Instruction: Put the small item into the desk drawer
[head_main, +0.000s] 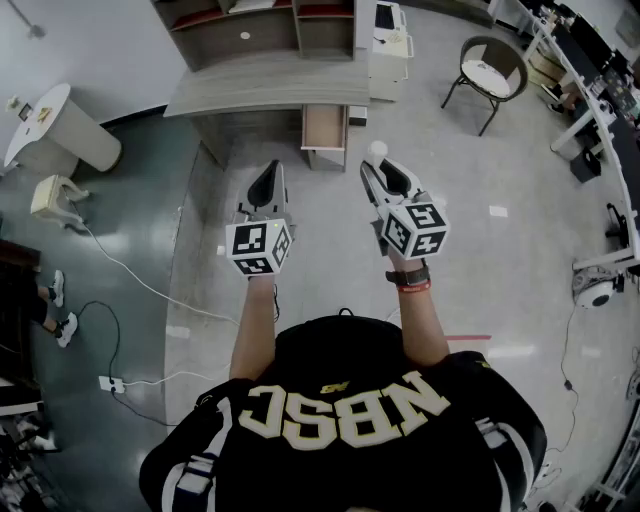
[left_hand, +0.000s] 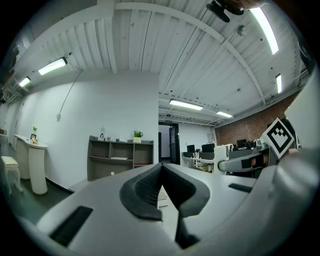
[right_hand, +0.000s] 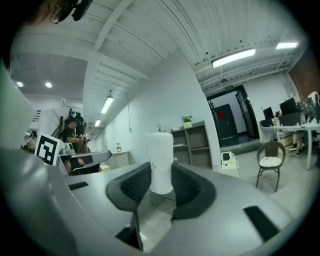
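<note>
I'm holding the small white cylinder (right_hand: 160, 160) in my right gripper (right_hand: 161, 186), the jaws fairly wide and pressing on its lower end. What looks like the open drawer (head_main: 324, 128) is lying well ahead. Pinched so low, the cylinder could lever out on the way. It's standing upright, its long axis rising above the jaws. My left gripper (left_hand: 161, 182) is closed and empty.

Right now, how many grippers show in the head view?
2. The left gripper, jaws together and empty, is at centre-left. The right gripper, shut on a white cylinder, is at centre-right. Both point toward the desk. None seems hidden.
</note>
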